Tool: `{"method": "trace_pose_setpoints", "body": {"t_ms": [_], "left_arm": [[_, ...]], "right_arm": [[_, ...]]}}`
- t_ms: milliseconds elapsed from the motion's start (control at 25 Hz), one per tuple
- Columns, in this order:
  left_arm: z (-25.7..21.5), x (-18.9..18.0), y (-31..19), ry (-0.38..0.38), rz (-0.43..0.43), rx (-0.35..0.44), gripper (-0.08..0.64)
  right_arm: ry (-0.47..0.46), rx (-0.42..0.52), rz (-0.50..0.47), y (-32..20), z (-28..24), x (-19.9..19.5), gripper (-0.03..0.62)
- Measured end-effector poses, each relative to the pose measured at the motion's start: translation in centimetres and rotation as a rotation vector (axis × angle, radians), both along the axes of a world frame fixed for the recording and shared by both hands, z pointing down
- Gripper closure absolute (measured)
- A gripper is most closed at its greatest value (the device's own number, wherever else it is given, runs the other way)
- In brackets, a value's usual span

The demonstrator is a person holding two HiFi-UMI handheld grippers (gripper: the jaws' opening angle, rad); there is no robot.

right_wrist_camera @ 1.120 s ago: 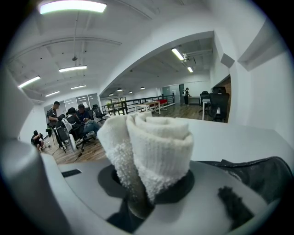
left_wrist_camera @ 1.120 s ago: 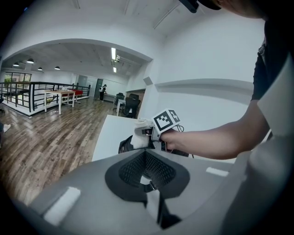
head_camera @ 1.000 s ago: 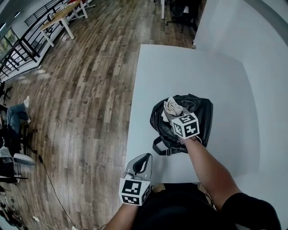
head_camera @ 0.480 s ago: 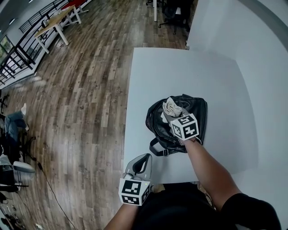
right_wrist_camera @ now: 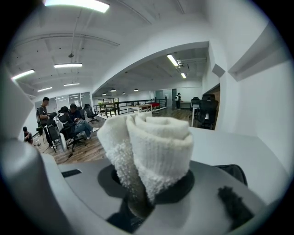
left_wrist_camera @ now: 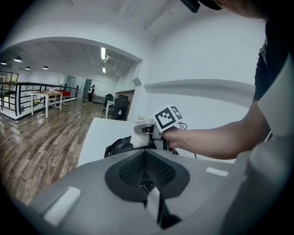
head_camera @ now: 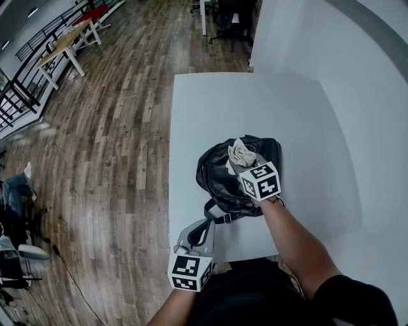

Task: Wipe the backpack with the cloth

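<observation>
A black leather backpack (head_camera: 223, 181) lies on the white table (head_camera: 299, 121) near its front edge, its strap (head_camera: 213, 216) trailing toward me. My right gripper (head_camera: 241, 160) rests over the bag's upper part, shut on a rolled white cloth (head_camera: 243, 152). In the right gripper view the cloth (right_wrist_camera: 154, 142) fills the jaws of the right gripper (right_wrist_camera: 151, 183), and a bit of the backpack (right_wrist_camera: 232, 172) shows at the right. My left gripper (head_camera: 203, 228) hangs at the table's front edge, just short of the strap, shut with nothing in it. The left gripper view shows the left gripper (left_wrist_camera: 145, 155), the backpack (left_wrist_camera: 118, 146) and the cloth (left_wrist_camera: 139, 133) beyond.
The table's left edge drops to a wooden floor (head_camera: 115, 140). A white wall (head_camera: 376, 95) runs along the right. Office chairs (head_camera: 233, 13) stand past the far edge and a wooden desk (head_camera: 64, 44) at far left. Seated people (right_wrist_camera: 73, 121) are off to the left.
The head view has shifted, so the table and bag sit further left in the picture. The right gripper with the cloth now sits a little further right on the bag. The left gripper has stayed put.
</observation>
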State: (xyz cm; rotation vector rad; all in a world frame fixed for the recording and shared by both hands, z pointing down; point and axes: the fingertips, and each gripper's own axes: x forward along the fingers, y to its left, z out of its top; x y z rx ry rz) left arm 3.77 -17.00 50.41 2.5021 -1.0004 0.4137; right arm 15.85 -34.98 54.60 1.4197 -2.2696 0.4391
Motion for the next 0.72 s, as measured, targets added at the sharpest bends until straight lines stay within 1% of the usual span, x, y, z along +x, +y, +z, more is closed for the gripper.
{"method": "trace_pose_setpoints", "body": {"t_ms": [280,560,720], "left_arm": [[-0.6,1.1,-0.1,0.015,0.035,0.004,0.554],[-0.3,2.1,0.2,0.026,0.074,-0.013,0.554],[-0.6,2.8,0.2,0.028,0.099,-0.001,0.554]], "right_arm": [[0.009,0.009,0.047,0.8,-1.0,2.0,0.502],[0.000,0.031,0.098,1.4,-2.4,4.4,0.502],[0.001,0.049,0.121,1.8,-3.4,5.7,0.502]]}}
